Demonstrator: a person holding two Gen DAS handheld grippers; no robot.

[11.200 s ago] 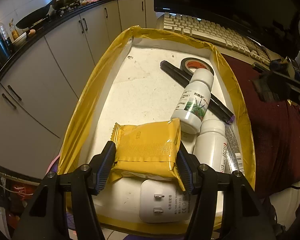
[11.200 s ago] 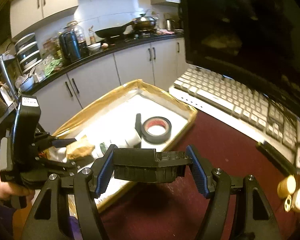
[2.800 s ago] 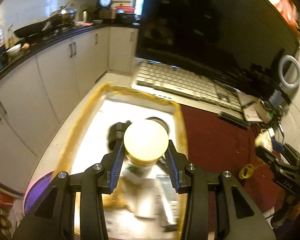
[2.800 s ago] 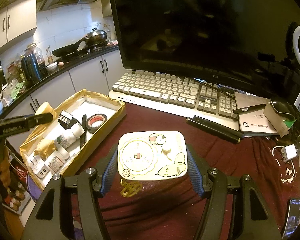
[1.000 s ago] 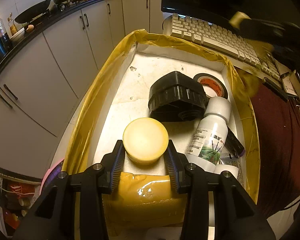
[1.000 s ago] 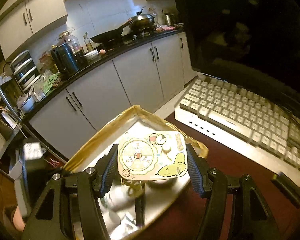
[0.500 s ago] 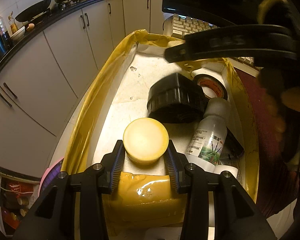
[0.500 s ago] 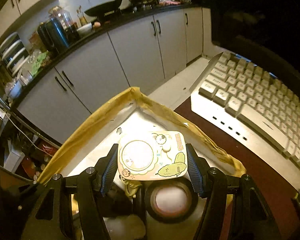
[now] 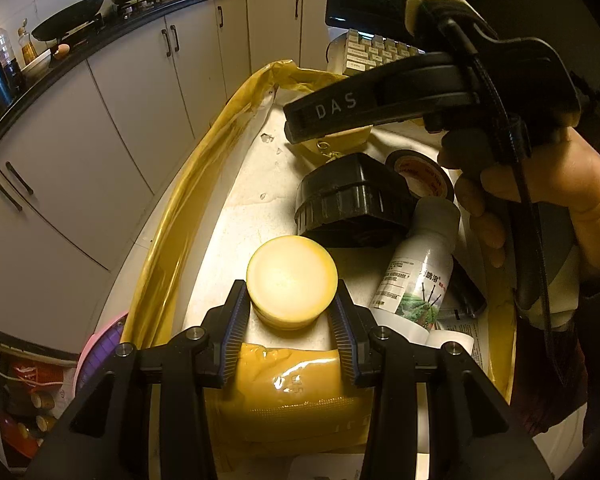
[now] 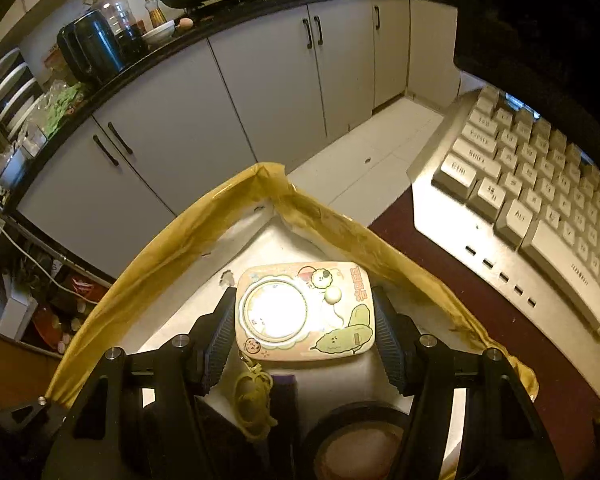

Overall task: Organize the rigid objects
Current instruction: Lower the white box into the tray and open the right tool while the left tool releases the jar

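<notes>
Yellow cord half hidden under cartoon tin, tape roll cut off

Both cams sit right behind their tongs, looking steeply down from close up. The left one faces along the yellow-lined tray toward the kitchen cabinets; the right one hangs over the tray's far corner — both catch the tape roll and keyboard.

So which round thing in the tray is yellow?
The round jar lid between the left jaws. The tape roll is black and lies farther back, by the black case.
</notes>
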